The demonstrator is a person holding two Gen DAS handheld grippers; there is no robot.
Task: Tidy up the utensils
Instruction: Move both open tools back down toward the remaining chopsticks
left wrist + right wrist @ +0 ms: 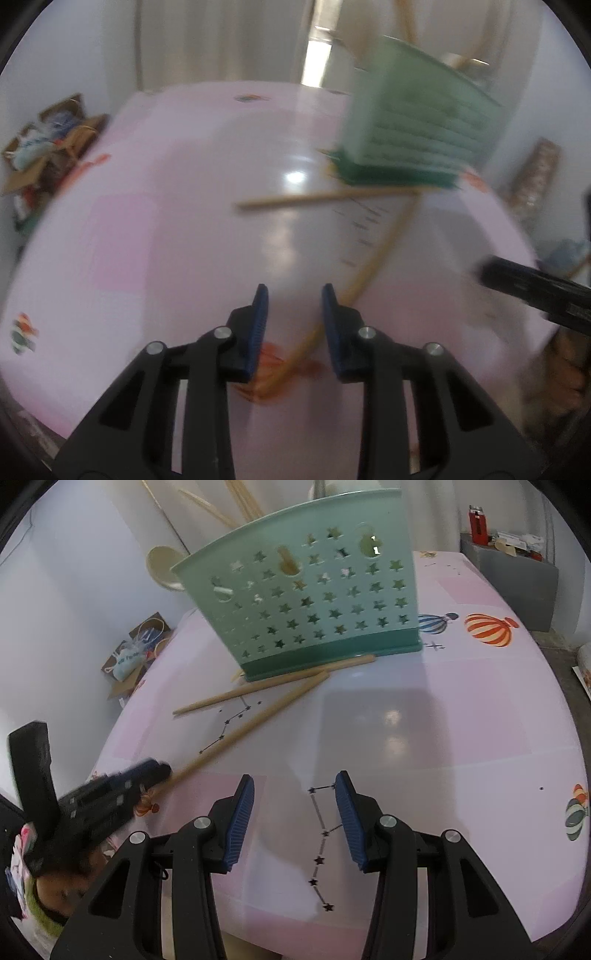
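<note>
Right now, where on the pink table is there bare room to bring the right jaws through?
Bare: the glossy stretch of the table between the teal basket, the orange balloon print and the right gripper. Crowded: in front of the basket, where two chopsticks lie crossed, down to the left gripper.

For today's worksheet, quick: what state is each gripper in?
Left gripper: open, chopstick between its jaws, ungripped.
Right gripper: open, empty.

Plain white room, pink table.
Glossy balloon-print tabletop (461,716); open cardboard box (133,657) on floor by wall; grey cabinet (517,583) in far corner.
</note>
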